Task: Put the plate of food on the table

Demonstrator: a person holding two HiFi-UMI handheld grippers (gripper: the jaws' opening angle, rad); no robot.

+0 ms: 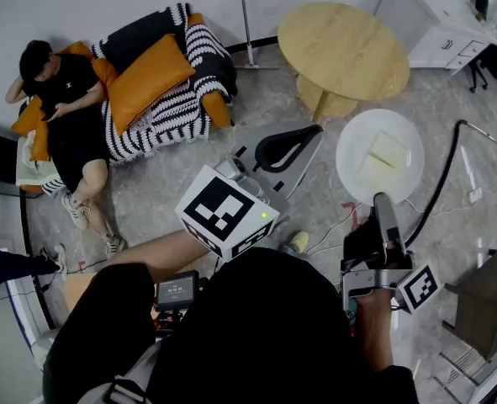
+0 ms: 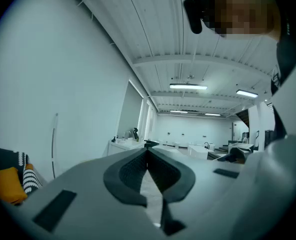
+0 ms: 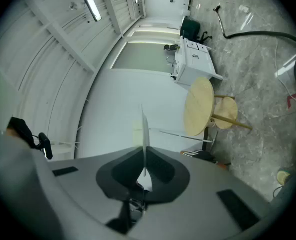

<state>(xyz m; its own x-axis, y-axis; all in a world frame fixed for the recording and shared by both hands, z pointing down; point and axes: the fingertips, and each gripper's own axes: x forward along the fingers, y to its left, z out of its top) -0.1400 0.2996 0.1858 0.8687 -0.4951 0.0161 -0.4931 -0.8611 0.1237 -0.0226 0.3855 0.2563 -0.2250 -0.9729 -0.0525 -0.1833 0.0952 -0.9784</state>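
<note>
The right gripper (image 1: 381,200) is reaching out from the person's forearm at the lower right of the head view and pointing toward 12 o'clock. Its jaws are clamping the near rim of a white plate (image 1: 353,146), which is showing edge-on as a thin upright line between the pads in the right gripper view. Pale flat slices of food (image 1: 388,151) are lying on the plate, which is being held level over the floor (image 1: 273,91). The plate is not on the round wooden table (image 1: 343,50); it is showing at that table's 5 o'clock. The left gripper (image 1: 314,130) is extending from the middle of the head view toward somewhere between 1 and 2 o'clock, with its marker cube (image 1: 224,213) facing up. Its jaws are meeting at the tips with nothing between them, and its own view is looking up at a white wall and ceiling lights. The floor is grey and marbled, and a black cable (image 1: 440,183) is curving across it at 3 o'clock. A sofa (image 1: 198,57) draped in a black-and-white striped blanket, with orange cushions, is standing at 10 o'clock, and a person (image 1: 67,99) in black is lying on it. A white cabinet (image 1: 437,19) is standing at 1 o'clock, beyond the table.
</note>
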